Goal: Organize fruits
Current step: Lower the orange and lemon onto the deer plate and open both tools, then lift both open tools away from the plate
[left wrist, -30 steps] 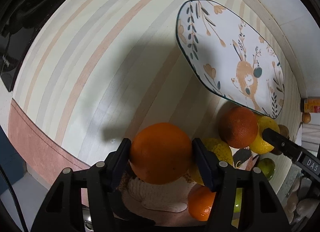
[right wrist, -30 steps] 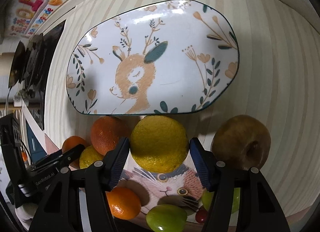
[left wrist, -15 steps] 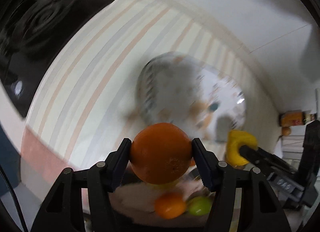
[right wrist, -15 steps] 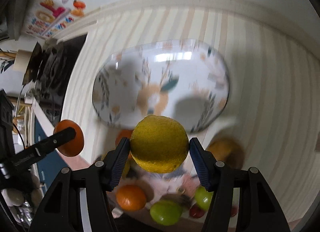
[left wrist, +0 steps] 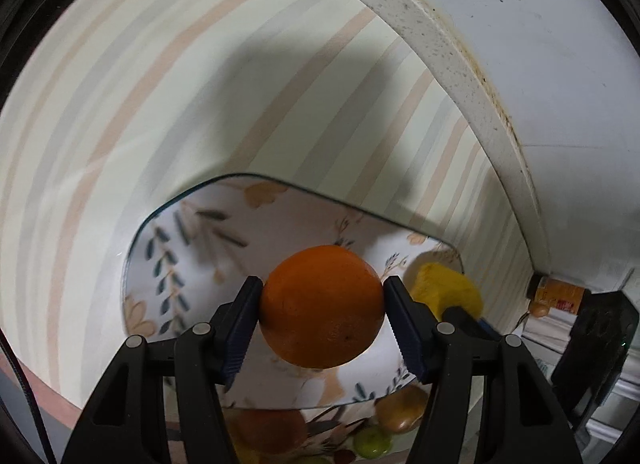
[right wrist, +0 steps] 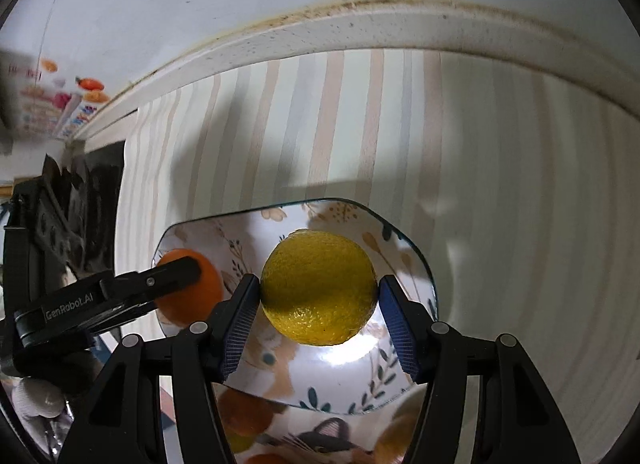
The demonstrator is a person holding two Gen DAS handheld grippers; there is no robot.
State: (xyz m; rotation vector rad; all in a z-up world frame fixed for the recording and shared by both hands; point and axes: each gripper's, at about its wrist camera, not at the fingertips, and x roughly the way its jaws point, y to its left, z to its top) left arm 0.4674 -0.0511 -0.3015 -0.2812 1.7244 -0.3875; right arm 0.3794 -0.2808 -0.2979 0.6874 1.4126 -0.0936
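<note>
A: Right wrist view is showing the striped mat running to the wall, plus the cat plate below. The left view?

B: It's catching a jar in the far corner instead.

A: Counting?

B: One deer plate, one orange, one lemon.

A: Grippers?

B: Left gripper is clamping the orange; right gripper is pinching the lemon. Both are hovering over the deer plate, side by side, tilted downward.

A home kitchen: striped cloth on a counter, deer-print plate, black stove.
</note>
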